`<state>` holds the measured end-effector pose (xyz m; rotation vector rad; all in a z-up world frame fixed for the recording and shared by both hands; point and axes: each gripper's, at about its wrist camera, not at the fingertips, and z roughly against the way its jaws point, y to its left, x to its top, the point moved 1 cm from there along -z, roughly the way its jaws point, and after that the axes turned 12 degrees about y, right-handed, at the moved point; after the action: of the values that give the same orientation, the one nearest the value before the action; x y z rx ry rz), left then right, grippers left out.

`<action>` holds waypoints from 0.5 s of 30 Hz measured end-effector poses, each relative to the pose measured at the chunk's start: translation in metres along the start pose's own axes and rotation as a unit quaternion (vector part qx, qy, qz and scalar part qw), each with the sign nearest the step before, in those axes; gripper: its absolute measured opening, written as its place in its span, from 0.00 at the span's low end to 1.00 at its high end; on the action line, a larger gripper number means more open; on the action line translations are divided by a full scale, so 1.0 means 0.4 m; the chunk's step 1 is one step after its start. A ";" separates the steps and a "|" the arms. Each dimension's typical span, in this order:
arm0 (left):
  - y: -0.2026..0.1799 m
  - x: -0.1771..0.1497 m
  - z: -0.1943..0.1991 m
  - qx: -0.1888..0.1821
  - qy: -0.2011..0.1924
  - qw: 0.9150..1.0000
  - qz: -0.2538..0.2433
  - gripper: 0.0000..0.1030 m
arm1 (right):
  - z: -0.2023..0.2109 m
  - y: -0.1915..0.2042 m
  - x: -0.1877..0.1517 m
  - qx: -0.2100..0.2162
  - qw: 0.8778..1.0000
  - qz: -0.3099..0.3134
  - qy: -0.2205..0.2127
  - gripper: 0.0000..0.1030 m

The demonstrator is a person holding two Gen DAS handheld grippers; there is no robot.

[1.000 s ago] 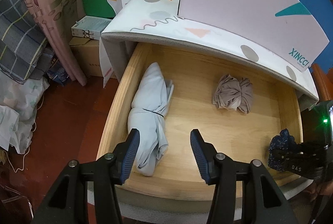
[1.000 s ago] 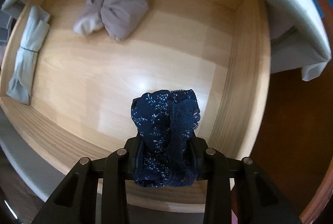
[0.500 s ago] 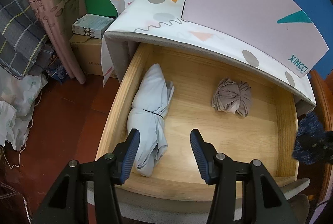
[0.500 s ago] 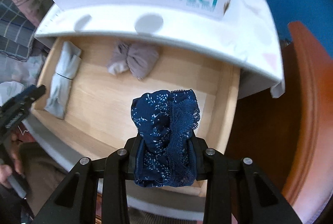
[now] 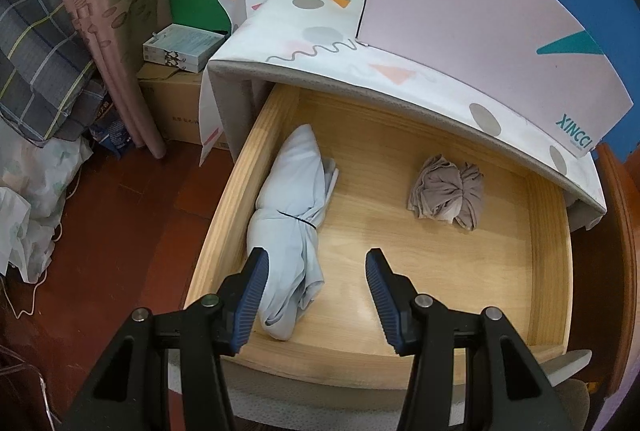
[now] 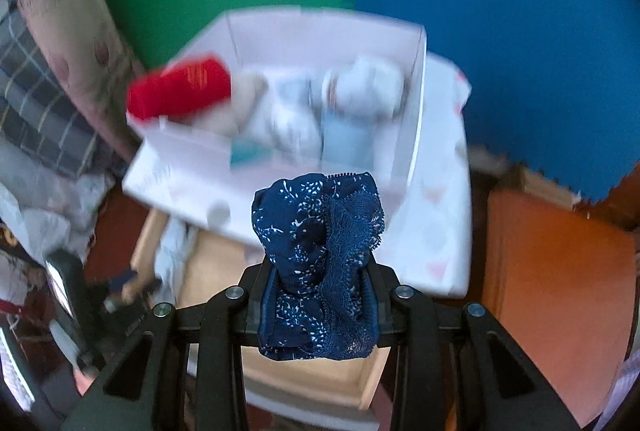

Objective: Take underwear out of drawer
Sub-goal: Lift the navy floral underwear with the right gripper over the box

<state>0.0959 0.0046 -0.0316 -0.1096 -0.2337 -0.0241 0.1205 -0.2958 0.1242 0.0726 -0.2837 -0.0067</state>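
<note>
Wooden drawer (image 5: pixel 548 255) open beneath me, two cloth bundles inside.
My right gripper (image 6: pixel 320 295) pinches the navy underwear (image 6: pixel 318 251); my left gripper (image 5: pixel 314 291) hangs spread wide.

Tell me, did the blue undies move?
Yes. The blue underwear rose with the right gripper, from inside the drawer up toward the white box.

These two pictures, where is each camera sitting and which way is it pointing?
Left wrist: rides on the left tool, looking down into the open drawer at a pale blue bundle and a taupe bundle; its open fingers show.
Right wrist: rides on the right tool, raised, facing the white box; its fingers clamp navy underwear.
Shared: drawer, box, pale blue bundle.
</note>
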 end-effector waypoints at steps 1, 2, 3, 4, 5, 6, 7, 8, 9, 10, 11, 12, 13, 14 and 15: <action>0.001 0.000 0.001 -0.001 -0.001 1.000 0.002 0.50 | 0.008 -0.004 0.020 0.000 1.000 -0.003 -0.005 0.31; 0.003 0.000 0.002 -0.002 -0.002 1.000 0.002 0.50 | 0.013 -0.006 0.038 0.001 1.000 -0.006 -0.010 0.31; 0.004 0.000 0.001 -0.003 -0.002 1.000 0.003 0.50 | 0.015 -0.009 0.064 0.000 1.000 -0.010 -0.013 0.31; 0.006 0.000 0.001 -0.004 -0.002 1.000 0.003 0.50 | 0.017 -0.009 0.080 -0.005 1.000 -0.013 -0.014 0.31; 0.006 0.000 0.003 -0.005 -0.003 1.000 0.004 0.50 | 0.012 -0.011 0.102 -0.010 1.000 -0.017 -0.015 0.31; 0.007 0.000 0.004 -0.005 -0.004 1.000 0.005 0.50 | 0.005 -0.006 0.120 -0.014 1.000 -0.019 -0.013 0.31; 0.008 -0.001 0.004 -0.006 -0.005 1.000 0.006 0.50 | 0.002 -0.009 0.132 -0.016 1.000 -0.019 -0.010 0.31; 0.008 -0.001 0.005 -0.007 -0.005 1.000 0.007 0.50 | -0.007 -0.009 0.145 -0.019 1.000 -0.021 -0.007 0.31; 0.008 0.000 0.004 -0.007 -0.005 1.000 0.008 0.50 | -0.018 -0.012 0.158 -0.021 0.999 -0.024 -0.003 0.31; 0.008 0.000 0.004 -0.008 -0.006 1.000 0.009 0.50 | -0.031 -0.013 0.172 -0.024 0.999 -0.025 0.001 0.31; 0.007 0.000 0.004 -0.009 -0.006 1.000 0.010 0.50 | -0.045 -0.014 0.182 -0.027 0.999 -0.026 0.004 0.32; 0.008 0.001 0.004 -0.010 -0.005 1.000 0.011 0.50 | -0.062 -0.016 0.193 -0.031 0.999 -0.028 0.007 0.32; 0.009 0.001 0.003 -0.010 -0.005 1.000 0.012 0.50 | -0.079 -0.017 0.207 -0.034 0.999 -0.029 0.011 0.32; 0.010 0.002 0.003 -0.010 -0.005 1.000 0.013 0.50 | -0.096 -0.018 0.216 -0.034 0.999 -0.030 0.016 0.32; 0.011 0.003 0.002 -0.009 -0.003 1.000 0.015 0.50 | -0.110 -0.018 0.222 -0.035 0.999 -0.031 0.020 0.32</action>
<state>0.0971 0.0091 -0.0311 -0.1311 -0.2383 0.0032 0.2182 -0.3014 0.1066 0.0126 -0.2401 -0.0769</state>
